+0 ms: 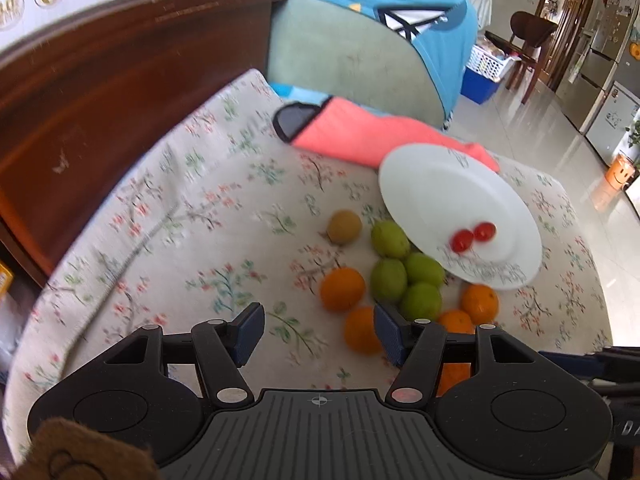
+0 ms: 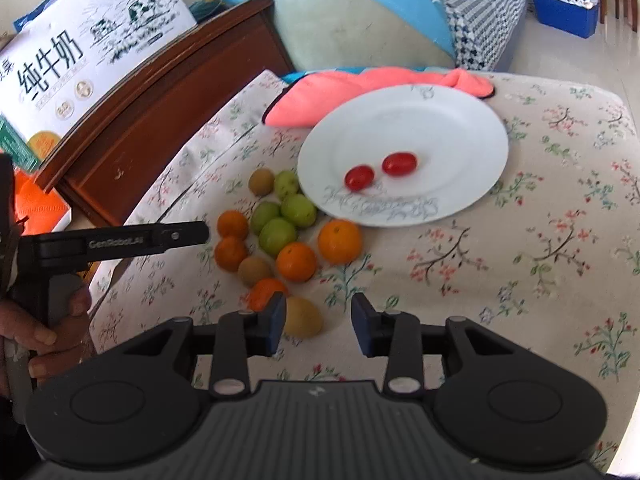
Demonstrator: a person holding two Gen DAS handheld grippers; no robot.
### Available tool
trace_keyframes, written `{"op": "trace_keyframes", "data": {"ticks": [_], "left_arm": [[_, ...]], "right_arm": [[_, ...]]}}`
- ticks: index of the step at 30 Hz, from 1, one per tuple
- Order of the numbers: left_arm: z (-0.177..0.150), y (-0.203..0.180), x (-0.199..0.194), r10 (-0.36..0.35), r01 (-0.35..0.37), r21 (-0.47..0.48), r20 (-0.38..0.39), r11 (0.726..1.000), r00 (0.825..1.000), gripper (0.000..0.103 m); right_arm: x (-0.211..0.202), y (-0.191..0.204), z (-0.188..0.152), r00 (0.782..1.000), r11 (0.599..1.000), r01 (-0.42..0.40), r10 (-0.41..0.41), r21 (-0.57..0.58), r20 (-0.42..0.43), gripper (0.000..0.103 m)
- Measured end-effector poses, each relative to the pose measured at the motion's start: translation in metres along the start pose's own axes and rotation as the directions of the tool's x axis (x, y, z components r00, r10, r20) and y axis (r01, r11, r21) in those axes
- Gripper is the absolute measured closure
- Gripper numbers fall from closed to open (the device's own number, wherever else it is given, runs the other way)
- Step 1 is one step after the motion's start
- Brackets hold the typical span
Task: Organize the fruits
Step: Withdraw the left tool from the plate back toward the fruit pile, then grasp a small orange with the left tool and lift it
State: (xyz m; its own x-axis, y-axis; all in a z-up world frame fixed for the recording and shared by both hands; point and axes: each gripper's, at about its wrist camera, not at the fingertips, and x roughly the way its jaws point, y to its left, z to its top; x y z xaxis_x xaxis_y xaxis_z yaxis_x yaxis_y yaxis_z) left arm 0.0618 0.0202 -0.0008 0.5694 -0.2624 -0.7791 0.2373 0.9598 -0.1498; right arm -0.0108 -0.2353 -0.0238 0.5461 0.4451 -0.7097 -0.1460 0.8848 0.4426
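A white plate on the floral tablecloth carries two cherry tomatoes. Left of the plate sits a loose cluster: several green fruits, several oranges and brown fruits. My left gripper hovers open at the cluster's near-left side, with one orange just beside its right finger and nothing gripped. My right gripper is open over the cloth. A yellow-brown fruit lies by its left finger, partly hidden, not pressed.
A pink cloth lies behind the plate. Dark wooden furniture bounds the table's left side, with a milk carton on it. A person's hand holds the left tool's handle. The table's edge drops to floor at right.
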Motion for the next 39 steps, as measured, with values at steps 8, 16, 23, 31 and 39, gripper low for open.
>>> {"op": "trace_keyframes", "data": {"ticks": [8,16,23,31,39], "left_arm": [[-0.003,-0.006,0.014,-0.011,0.01,-0.025,-0.042,1.0,0.999,0.043],[-0.003,-0.013,0.024,0.0,-0.002,-0.029,-0.057,1.0,0.998,0.043],[-0.002,-0.016,0.03,0.018,-0.021,-0.039,-0.063,0.999,0.998,0.046],[-0.002,-0.02,0.033,0.029,-0.031,-0.04,-0.058,0.999,0.998,0.047],[-0.001,-0.027,0.036,0.023,-0.025,-0.03,-0.048,0.999,0.999,0.059]], "right_arm": [[0.013,0.013,-0.007,0.999,0.995,0.016,-0.02,-0.093,-0.039,0.057],[0.022,0.021,-0.008,0.998,0.987,0.04,-0.047,-0.153,-0.045,0.053],[0.03,0.027,-0.01,0.995,0.974,0.081,-0.091,-0.214,-0.035,0.054],[0.035,0.03,-0.01,0.995,0.966,0.09,-0.1,-0.244,-0.027,0.059],[0.035,0.03,-0.01,0.994,0.963,0.1,-0.109,-0.251,-0.02,0.076]]}}
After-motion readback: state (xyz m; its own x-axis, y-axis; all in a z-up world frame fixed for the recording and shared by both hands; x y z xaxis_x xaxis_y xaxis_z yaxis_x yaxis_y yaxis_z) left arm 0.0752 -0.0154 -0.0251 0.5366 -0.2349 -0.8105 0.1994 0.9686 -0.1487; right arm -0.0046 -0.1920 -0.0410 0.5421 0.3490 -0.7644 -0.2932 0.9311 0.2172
